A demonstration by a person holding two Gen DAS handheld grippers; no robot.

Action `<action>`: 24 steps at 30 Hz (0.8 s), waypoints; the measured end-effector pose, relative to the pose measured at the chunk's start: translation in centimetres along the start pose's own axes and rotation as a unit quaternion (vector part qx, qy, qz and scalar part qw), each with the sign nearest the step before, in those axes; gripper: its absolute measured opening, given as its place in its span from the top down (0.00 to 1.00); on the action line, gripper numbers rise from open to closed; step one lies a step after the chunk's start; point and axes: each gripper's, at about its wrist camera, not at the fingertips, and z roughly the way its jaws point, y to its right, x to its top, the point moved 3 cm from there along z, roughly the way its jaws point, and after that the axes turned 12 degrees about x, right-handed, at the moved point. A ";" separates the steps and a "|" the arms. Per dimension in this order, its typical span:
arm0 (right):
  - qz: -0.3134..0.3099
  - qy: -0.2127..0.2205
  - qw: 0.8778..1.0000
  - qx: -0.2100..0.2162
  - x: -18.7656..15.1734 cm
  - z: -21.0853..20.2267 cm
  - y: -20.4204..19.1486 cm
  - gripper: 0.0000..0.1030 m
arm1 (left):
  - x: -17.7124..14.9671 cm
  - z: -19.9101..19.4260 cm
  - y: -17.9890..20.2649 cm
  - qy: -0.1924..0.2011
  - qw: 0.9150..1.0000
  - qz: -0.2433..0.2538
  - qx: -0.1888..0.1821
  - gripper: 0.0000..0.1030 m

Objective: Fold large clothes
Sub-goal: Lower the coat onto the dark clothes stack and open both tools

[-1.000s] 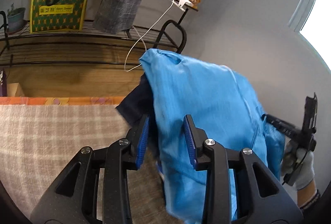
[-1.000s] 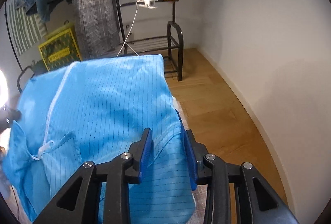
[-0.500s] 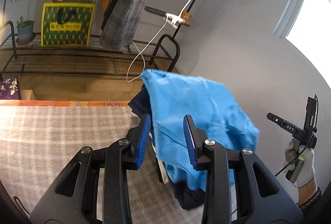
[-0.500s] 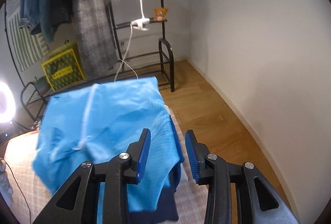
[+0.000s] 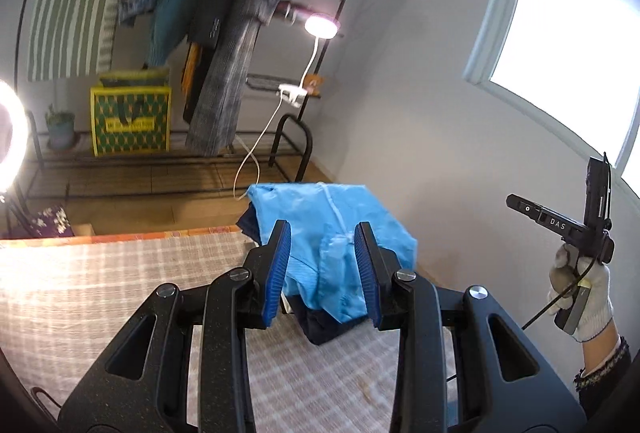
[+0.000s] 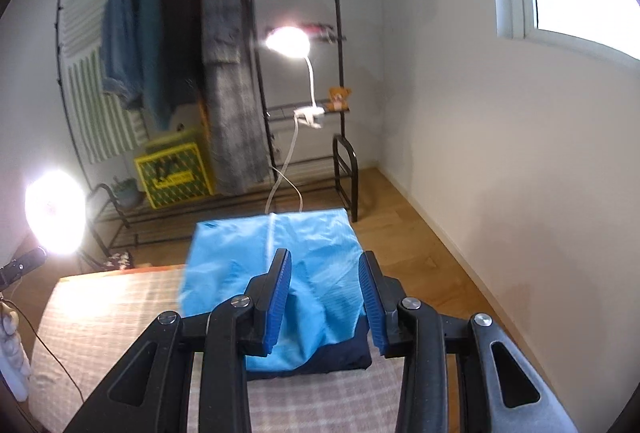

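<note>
A light blue garment (image 5: 320, 209) (image 6: 248, 257) lies loosely folded on a dark navy garment (image 5: 324, 325) (image 6: 340, 353). The pile sits at the far right corner of the plaid-covered surface (image 5: 100, 273) (image 6: 112, 313). My left gripper (image 5: 322, 233) hovers above and behind the pile, open, with nothing between its blue pads. My right gripper (image 6: 324, 257) is open too, raised over the near side of the pile and clear of the cloth. In the left wrist view a gloved hand (image 5: 580, 293) holds the right gripper up at the far right.
A black clothes rack (image 6: 256, 73) with hanging coats and jeans stands beyond the surface, with a yellow-green bag (image 5: 130, 121) on its low shelf. A clip lamp (image 6: 288, 41) and a ring light (image 6: 54, 217) glare. A white wall (image 6: 500, 173) runs along the right, above wooden floor.
The blue garment left both grippers and dropped onto the navy pile. Both grippers rose and drew back, so the pile now looks smaller and lower.
</note>
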 end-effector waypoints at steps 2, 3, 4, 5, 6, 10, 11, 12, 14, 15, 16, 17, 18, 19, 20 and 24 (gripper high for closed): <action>-0.003 0.010 1.000 0.005 0.0 -2.9 -1.5 0.65 | 0.0 -3.1 0.5 0.010 1.000 0.001 -0.003 0.68; -0.004 0.014 1.000 0.009 -0.1 -4.2 -2.2 0.65 | 0.0 -4.2 0.7 0.013 1.000 0.001 -0.003 0.68; -0.004 0.016 1.000 0.012 -0.1 -5.1 -2.7 0.65 | -0.2 -5.8 0.9 0.016 1.000 0.002 -0.005 0.68; -0.005 0.019 1.000 0.015 -0.3 -6.3 -3.4 0.65 | -0.4 -7.4 1.1 0.019 1.000 0.005 -0.006 0.68; -0.004 0.022 1.000 0.018 -0.6 -7.6 -4.1 0.65 | -0.6 -8.6 1.2 0.022 1.000 0.006 -0.006 0.68; 0.001 0.028 0.999 0.031 -2.2 -11.9 -6.4 0.65 | -2.1 -14.0 1.3 0.027 1.000 0.012 -0.004 0.68; 0.001 0.029 0.999 0.034 -2.7 -12.8 -6.8 0.65 | -2.5 -15.1 1.2 0.027 1.000 0.011 -0.004 0.68; 0.001 0.029 0.999 0.038 -3.3 -13.9 -7.5 0.65 | -3.0 -16.3 1.1 0.026 1.000 0.009 -0.002 0.68; 0.005 0.030 0.999 0.043 -4.4 -15.5 -8.3 0.65 | -4.1 -18.3 0.9 0.027 1.000 0.009 0.006 0.68; 0.007 0.031 0.998 0.048 -5.0 -16.4 -8.8 0.65 | -4.9 -19.6 0.9 0.028 0.999 0.012 0.014 0.67; 0.008 0.031 0.998 0.051 -5.7 -17.2 -9.3 0.64 | -5.5 -20.5 0.9 0.027 0.999 0.018 0.018 0.60; 0.007 0.031 0.998 0.053 -6.4 -17.9 -9.8 0.63 | -6.1 -21.1 1.0 0.027 0.999 0.023 0.022 0.55; 0.005 0.031 0.998 0.052 -6.9 -18.4 -10.2 0.62 | -6.9 -22.2 1.1 0.030 0.999 0.028 0.029 0.46; 0.004 0.031 0.998 0.050 -7.6 -19.1 -10.6 0.61 | -7.7 -23.0 1.1 0.032 0.999 0.029 0.032 0.43; 0.004 0.032 0.998 0.052 -8.3 -19.8 -11.1 0.58 | -8.2 -23.6 1.2 0.034 0.998 0.031 0.033 0.43; -0.014 0.038 0.998 0.054 -10.5 -21.6 -12.7 0.55 | -10.7 -25.8 1.3 0.040 0.997 0.042 0.043 0.37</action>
